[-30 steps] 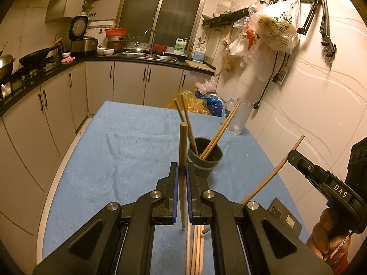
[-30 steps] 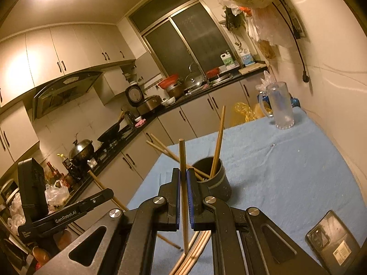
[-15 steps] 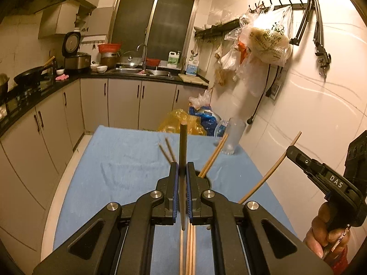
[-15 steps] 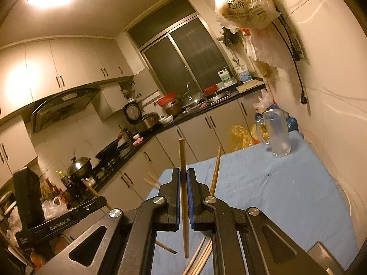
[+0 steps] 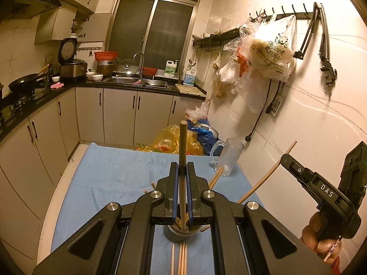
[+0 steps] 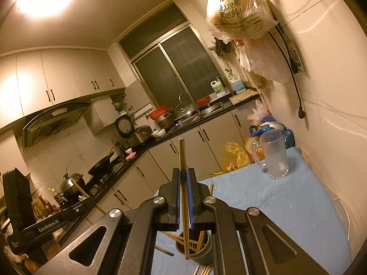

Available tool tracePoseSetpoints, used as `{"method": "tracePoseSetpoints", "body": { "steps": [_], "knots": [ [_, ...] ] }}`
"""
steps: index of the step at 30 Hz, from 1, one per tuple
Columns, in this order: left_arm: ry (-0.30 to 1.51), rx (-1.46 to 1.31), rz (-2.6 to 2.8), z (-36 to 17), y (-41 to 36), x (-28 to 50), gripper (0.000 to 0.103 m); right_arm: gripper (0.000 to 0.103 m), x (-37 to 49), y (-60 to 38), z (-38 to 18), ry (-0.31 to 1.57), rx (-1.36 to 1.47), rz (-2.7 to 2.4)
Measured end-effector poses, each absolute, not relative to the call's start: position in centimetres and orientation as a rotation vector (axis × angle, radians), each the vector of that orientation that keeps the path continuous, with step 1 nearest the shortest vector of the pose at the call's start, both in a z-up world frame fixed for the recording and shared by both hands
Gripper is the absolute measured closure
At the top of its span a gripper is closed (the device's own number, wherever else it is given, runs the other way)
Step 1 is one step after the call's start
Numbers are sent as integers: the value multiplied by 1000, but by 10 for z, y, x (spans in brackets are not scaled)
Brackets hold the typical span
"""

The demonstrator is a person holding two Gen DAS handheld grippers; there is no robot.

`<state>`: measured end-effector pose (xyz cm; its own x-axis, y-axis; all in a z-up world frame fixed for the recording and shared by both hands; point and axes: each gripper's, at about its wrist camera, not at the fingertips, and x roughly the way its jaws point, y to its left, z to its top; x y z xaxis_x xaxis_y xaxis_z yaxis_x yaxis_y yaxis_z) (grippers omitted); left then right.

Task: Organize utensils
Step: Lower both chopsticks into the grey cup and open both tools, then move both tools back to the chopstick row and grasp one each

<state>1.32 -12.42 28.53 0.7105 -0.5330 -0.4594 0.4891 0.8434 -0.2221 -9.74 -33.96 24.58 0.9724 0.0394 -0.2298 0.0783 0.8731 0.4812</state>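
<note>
In the left wrist view my left gripper [image 5: 182, 171] is shut on a dark upright chopstick [image 5: 182, 144]. Its lower end hangs over the grey cup [image 5: 181, 235], which holds several chopsticks. More loose chopsticks [image 5: 181, 259] lie on the blue cloth in front of the cup. My right gripper [image 5: 283, 159] shows at the right, shut on a slanted light chopstick [image 5: 263, 178]. In the right wrist view my right gripper [image 6: 182, 178] clamps that chopstick [image 6: 182, 158], tip just over the cup [image 6: 195, 251]. My left gripper [image 6: 90, 201] is at the left with its chopstick [image 6: 79, 189].
A blue-clothed table [image 5: 110, 174] stands against the tiled wall on the right. A frosted glass mug [image 5: 228, 158] stands at its far right corner, with plastic bags [image 5: 174, 139] behind it. Cabinets and a counter run along the left and back. A person's hand [image 5: 321, 236] grips the right tool.
Both grippers have risen and moved toward the cup, each keeping its chopstick. The cup has slid from ahead of the jaws to beneath them in both views.
</note>
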Motion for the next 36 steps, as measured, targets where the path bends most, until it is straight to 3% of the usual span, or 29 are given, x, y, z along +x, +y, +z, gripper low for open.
{"method": "tracePoseSetpoints", "body": {
  "steps": [26, 36],
  "knots": [
    [665, -42, -560, 208, -155, 53, 97, 96, -31, -335, 162, 462, 522, -6],
    [608, -76, -566, 220, -127, 23, 95, 83, -81, -336, 182, 376, 519, 4]
  ]
}}
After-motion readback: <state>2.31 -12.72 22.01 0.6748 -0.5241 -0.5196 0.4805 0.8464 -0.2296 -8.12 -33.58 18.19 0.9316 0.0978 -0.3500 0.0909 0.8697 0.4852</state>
